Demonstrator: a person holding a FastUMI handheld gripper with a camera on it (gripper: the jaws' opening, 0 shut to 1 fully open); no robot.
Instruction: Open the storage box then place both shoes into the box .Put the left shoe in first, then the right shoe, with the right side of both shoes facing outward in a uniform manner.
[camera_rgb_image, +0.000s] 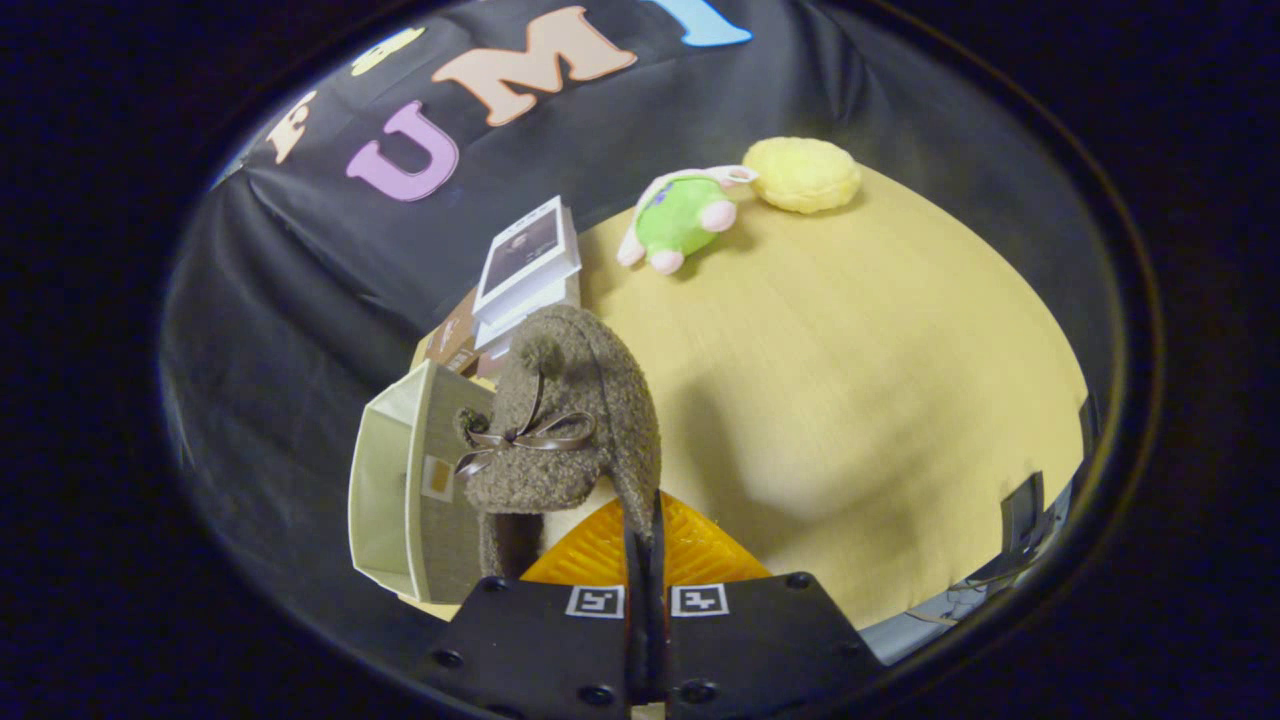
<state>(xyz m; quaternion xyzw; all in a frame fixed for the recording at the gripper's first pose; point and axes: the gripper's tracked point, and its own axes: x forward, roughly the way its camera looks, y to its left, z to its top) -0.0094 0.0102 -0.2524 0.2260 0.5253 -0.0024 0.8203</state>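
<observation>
A fuzzy brown shoe (570, 420) with a small ribbon bow is pinched at its rim by the gripper (645, 530), whose fingers are pressed almost together on it. The shoe is held up over the table (880, 400), just right of the pale storage box (400, 490), which is seen lying on its side. Books (525, 265) are stacked beyond the shoe. Far off, a green plush toy (685, 215) is seen beside a yellow cushion (802, 174).
</observation>
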